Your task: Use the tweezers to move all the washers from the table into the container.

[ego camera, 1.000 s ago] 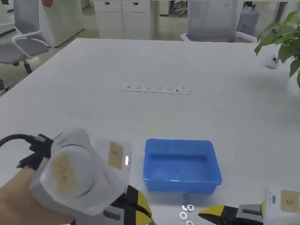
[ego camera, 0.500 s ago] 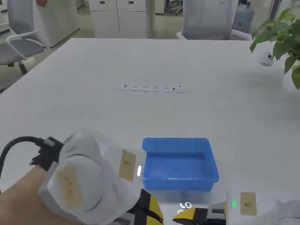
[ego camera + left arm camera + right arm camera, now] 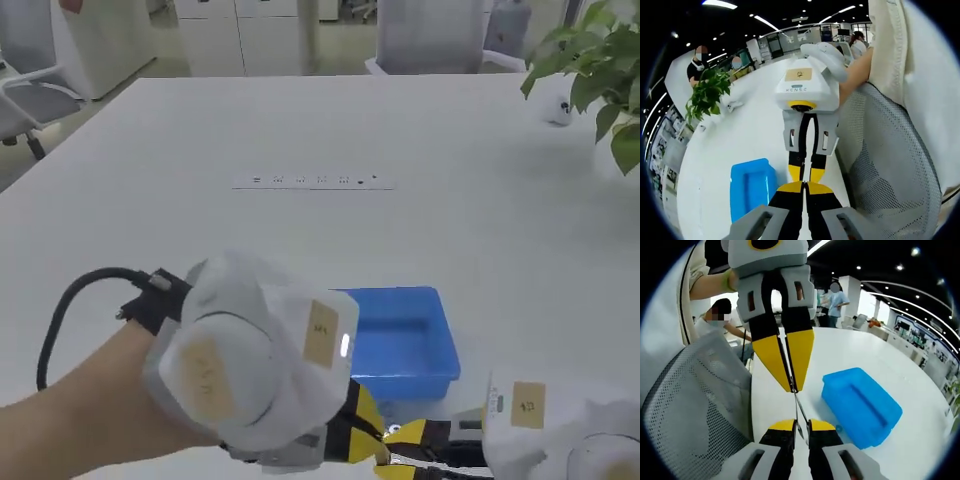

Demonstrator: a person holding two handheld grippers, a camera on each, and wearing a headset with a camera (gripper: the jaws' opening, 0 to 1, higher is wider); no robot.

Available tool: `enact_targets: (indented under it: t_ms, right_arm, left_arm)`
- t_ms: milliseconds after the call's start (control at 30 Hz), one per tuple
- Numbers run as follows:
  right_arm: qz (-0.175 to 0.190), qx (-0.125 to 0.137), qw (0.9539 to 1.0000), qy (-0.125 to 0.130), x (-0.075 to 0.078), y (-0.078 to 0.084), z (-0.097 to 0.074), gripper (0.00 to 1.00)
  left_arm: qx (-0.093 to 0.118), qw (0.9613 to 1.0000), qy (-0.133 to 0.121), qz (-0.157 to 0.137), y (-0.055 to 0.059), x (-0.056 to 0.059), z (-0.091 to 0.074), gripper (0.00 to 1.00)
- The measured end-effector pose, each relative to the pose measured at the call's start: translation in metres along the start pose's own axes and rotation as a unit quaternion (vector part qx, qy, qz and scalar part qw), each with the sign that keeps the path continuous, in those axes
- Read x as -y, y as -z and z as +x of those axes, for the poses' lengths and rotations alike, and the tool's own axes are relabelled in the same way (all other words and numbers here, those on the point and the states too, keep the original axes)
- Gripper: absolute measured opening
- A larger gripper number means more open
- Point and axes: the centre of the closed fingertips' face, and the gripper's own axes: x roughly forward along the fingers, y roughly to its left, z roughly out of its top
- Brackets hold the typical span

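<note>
Bright overhead light (ceiling strips); fisheye edges warped.

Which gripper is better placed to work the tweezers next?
Probably the right gripper: the tweezers run out from between its shut jaws, with the blue container close ahead. The left gripper merely touches their far end.

text: none legible | tan stickers: print too blurred to read

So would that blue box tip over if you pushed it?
Probably not: the box is low and wide, so it should slide on the smooth table instead. It looks like thin plastic, so it is likely light and easy to shove.
</note>
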Motion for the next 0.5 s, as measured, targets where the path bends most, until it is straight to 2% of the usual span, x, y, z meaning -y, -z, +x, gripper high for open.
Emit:
enact_targets:
  t_ms: [267,433,500]
  right_arm:
    - [0.017,0.004,0.9998,0.006,0.003,0.002,-0.005,0.05]
    - [0.028,0.016,0.9994,0.011,0.002,-0.004,-0.010,0.06]
    - [0.031,0.019,0.9992,0.015,0.002,-0.003,-0.010,0.06]
  left_arm:
    - [-0.005,0.9996,0.021,0.016,0.000,-0.003,0.005,0.00]
    - [0.013,0.9989,0.037,0.024,-0.009,-0.003,0.002,0.00]
    - [0.011,0.9987,0.042,0.027,-0.010,-0.004,0.004,0.00]
